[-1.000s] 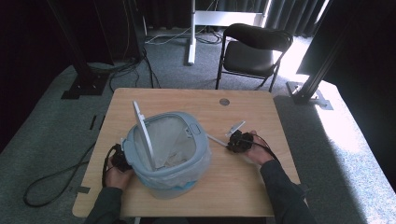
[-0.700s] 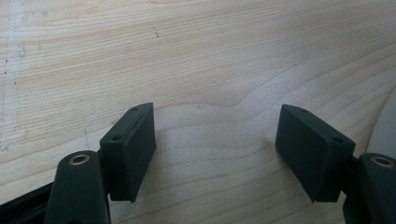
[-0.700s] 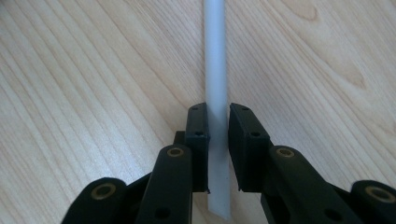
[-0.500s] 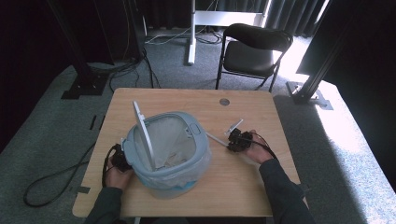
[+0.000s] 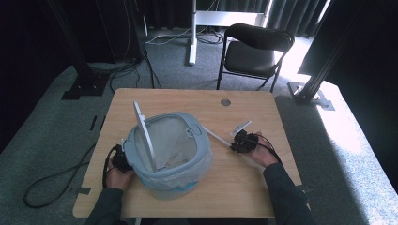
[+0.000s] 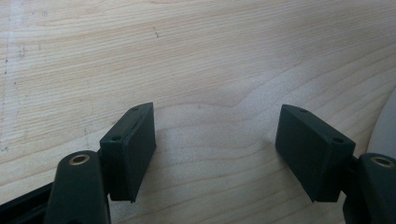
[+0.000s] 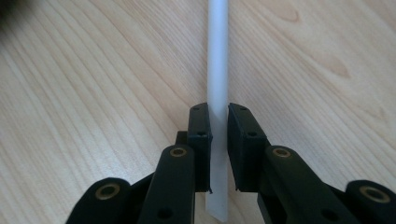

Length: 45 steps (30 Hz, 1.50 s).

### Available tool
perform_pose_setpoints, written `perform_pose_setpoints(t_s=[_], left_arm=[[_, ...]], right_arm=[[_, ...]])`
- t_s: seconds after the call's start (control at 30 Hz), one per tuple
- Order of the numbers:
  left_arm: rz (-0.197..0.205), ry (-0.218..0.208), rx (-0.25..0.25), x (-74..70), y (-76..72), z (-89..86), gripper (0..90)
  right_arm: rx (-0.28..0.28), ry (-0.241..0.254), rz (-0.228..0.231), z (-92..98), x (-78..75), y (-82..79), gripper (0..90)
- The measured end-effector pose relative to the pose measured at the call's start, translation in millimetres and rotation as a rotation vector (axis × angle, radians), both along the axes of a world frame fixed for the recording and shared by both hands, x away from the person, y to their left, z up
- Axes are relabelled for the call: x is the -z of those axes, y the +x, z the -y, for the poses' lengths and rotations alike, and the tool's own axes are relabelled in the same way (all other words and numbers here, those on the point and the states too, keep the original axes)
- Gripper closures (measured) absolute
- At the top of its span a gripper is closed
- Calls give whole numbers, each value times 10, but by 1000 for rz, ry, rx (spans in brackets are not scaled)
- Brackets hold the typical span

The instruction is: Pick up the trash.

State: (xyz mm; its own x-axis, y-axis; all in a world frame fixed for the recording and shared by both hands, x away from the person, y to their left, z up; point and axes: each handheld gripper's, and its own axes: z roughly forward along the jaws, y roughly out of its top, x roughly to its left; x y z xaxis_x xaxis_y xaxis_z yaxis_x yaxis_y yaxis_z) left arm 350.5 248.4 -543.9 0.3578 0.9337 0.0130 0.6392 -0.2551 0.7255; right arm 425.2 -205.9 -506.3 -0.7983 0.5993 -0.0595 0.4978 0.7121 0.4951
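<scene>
A pale blue waste bin (image 5: 169, 154) with a white liner bag stands on the wooden table (image 5: 187, 101), its white swing lid (image 5: 143, 129) tipped up on edge. My left gripper (image 5: 121, 159) rests by the bin's left side. In the left gripper view it (image 6: 217, 116) is open over bare wood, with the bin's edge (image 6: 387, 121) at the far right. My right gripper (image 5: 239, 143) is to the right of the bin. Its jaws (image 7: 218, 112) are shut on a thin white rod (image 7: 217, 56) that lies along the table, and the rod (image 5: 217, 137) reaches toward the bin's rim.
A short white strip (image 5: 240, 126) lies just beyond the right gripper. A round grommet (image 5: 225, 101) sits near the table's far edge. A black chair (image 5: 256, 49) stands behind the table. Cables (image 5: 51, 180) trail on the floor at the left.
</scene>
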Motion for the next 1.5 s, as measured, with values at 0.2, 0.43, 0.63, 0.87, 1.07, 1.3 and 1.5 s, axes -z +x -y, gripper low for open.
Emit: perform_pose_setpoints(t_s=[0.2, 0.43, 0.63, 0.87, 1.07, 1.3, 1.5], left_arm=[[0, 0, 0, 0, 0, 0, 287], [0, 0, 0, 0, 1, 0, 288], [0, 1, 1, 0, 2, 0, 288], [1, 2, 0, 0, 2, 1, 288], [1, 2, 0, 0, 2, 1, 288], [1, 2, 0, 0, 3, 1, 288], [3, 0, 0, 1, 5, 2, 288]], right_arm=[[1, 40, 25, 48, -99, -32, 797], [12, 86, 59, 93, -226, -31, 798], [14, 118, 85, 101, -348, -31, 799], [7, 111, 76, 118, -350, -57, 799], [14, 101, 73, 181, -320, -98, 799], [51, 97, 79, 378, -307, -136, 799], [75, 140, 111, 495, -412, -163, 799]])
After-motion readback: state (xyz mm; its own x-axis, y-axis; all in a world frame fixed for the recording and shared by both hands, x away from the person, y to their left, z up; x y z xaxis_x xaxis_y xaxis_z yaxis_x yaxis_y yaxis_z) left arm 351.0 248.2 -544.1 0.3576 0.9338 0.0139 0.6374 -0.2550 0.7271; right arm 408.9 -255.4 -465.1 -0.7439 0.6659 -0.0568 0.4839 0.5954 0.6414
